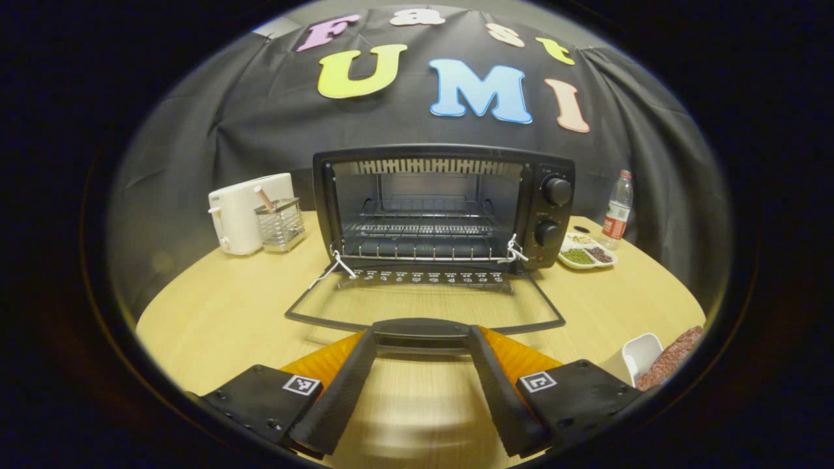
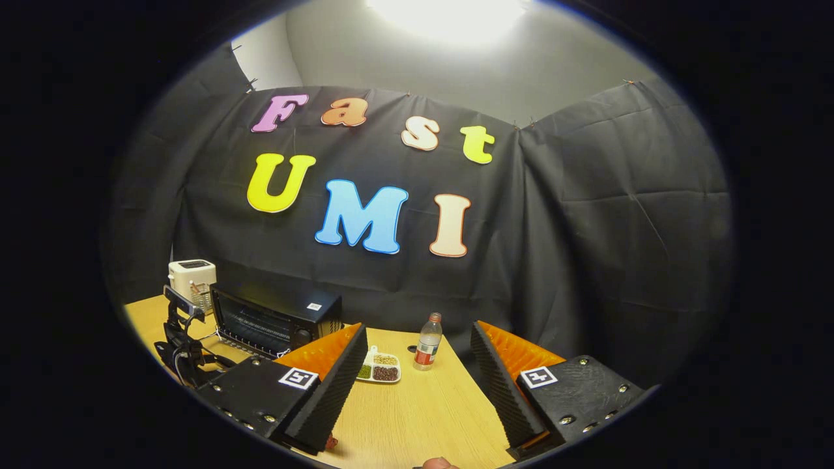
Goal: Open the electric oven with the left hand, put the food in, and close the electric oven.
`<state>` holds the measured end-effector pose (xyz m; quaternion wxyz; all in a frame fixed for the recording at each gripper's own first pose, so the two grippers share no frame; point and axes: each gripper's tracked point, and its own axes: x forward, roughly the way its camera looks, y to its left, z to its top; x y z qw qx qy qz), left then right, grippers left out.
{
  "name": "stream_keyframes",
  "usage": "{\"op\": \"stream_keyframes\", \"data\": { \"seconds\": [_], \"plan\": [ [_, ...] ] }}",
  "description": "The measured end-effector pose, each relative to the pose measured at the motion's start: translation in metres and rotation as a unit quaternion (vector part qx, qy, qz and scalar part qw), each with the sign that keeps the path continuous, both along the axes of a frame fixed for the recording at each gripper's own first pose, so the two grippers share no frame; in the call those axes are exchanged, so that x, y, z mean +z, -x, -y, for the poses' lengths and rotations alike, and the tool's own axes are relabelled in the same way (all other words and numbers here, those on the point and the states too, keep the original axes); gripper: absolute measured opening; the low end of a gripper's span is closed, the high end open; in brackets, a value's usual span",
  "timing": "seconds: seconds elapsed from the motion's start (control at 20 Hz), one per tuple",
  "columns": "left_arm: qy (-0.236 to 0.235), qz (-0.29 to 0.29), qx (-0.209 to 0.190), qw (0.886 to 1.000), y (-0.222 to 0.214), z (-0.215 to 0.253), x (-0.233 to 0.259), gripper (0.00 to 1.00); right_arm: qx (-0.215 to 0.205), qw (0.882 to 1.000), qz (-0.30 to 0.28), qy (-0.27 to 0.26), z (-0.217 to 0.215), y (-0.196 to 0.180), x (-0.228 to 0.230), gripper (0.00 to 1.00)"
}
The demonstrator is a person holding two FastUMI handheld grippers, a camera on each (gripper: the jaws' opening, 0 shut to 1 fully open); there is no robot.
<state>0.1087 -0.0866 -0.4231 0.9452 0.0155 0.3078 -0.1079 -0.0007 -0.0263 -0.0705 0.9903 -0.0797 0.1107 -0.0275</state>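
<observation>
Two tools are in use. The left tool (image 1: 421,339) has its fingers on either side of the door handle (image 1: 421,328) of the electric oven (image 1: 443,205); whether both fingers press on the handle cannot be told. The door (image 1: 423,299) lies fully lowered over the surface (image 1: 215,306), exposing the wire rack (image 1: 423,238). The right tool (image 2: 420,365) is held with its fingers spread apart, gripping nothing. The oven stands centrally on the surface, between a white appliance (image 1: 244,212) and a divided dish (image 1: 585,253).

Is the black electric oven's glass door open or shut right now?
Open. In the left gripper view the black electric oven's glass door lies folded down flat toward the wooden table, exposing the bare wire rack inside.
</observation>
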Motion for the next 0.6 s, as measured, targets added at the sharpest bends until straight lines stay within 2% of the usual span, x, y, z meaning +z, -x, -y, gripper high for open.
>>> {"op": "stream_keyframes", "data": {
  "seconds": [0.1, 0.25, 0.6],
  "plan": [
    [0.001, 0.008, 0.005, 1.0, 0.006, -0.001, 0.011, 0.98, 0.01, 1.0, -0.001, -0.006, -0.001, 0.0, 0.0, 0.97],
    [0.009, 0.034, 0.017, 0.999, 0.017, -0.003, 0.045, 0.95, 0.028, 0.999, -0.008, -0.02, -0.006, 0.001, -0.005, 0.97],
    [0.022, 0.123, 0.04, 0.991, 0.04, -0.015, 0.158, 0.97, 0.089, 0.992, -0.061, -0.068, -0.033, 0.008, -0.039, 0.97]
  ]
}}
